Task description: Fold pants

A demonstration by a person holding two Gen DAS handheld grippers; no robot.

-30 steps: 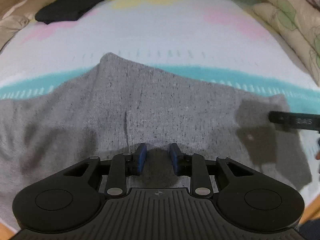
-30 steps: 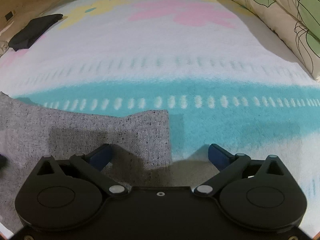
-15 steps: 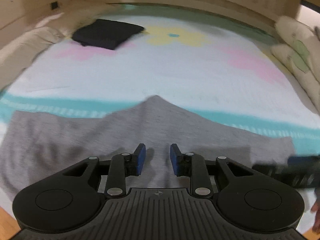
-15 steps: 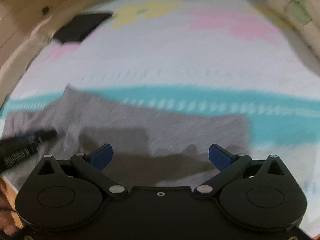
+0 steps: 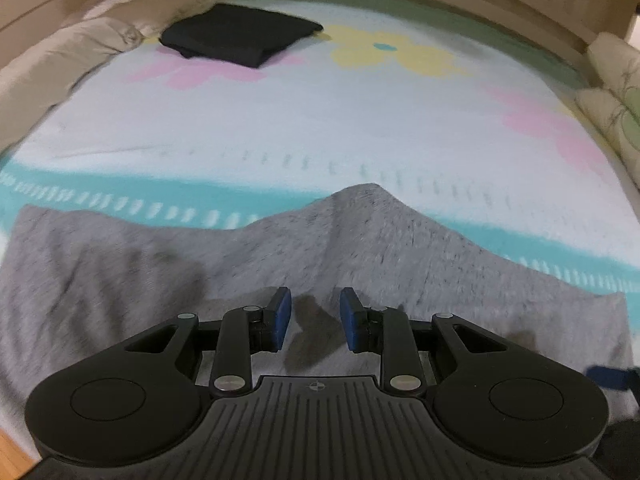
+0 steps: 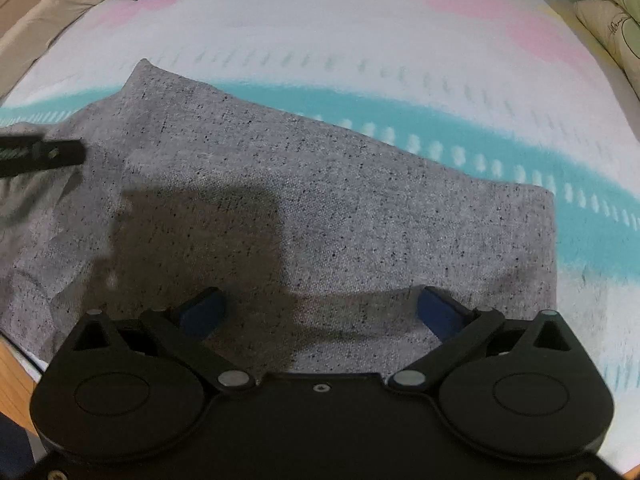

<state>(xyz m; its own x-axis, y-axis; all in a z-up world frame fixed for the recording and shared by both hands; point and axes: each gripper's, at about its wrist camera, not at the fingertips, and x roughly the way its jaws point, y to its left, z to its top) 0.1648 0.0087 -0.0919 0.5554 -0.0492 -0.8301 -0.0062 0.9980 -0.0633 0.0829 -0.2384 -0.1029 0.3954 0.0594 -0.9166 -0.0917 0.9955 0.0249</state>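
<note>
Grey speckled pants (image 5: 360, 232) lie spread flat across the near part of the bed, with one pointed corner toward the far side. My left gripper (image 5: 315, 320) hovers over the cloth, its blue pads a narrow gap apart with nothing between them. In the right wrist view the pants (image 6: 320, 184) fill the middle, their straight right edge visible. My right gripper (image 6: 320, 312) stands wide open above the cloth and holds nothing. A black part of the left gripper (image 6: 40, 156) shows at the left edge there.
The bed sheet (image 5: 320, 120) is white with a teal band and pink and yellow flowers. A folded black garment (image 5: 236, 38) lies at the far left. Pillows (image 5: 612, 92) line the right side, beige bedding (image 5: 60, 52) the left. A wooden edge (image 6: 12, 376) shows near left.
My right gripper has moved left from the pants' right edge to over their middle. The left gripper's view has shifted left and tilted up, showing more of the bed. Both jaws kept their width.
</note>
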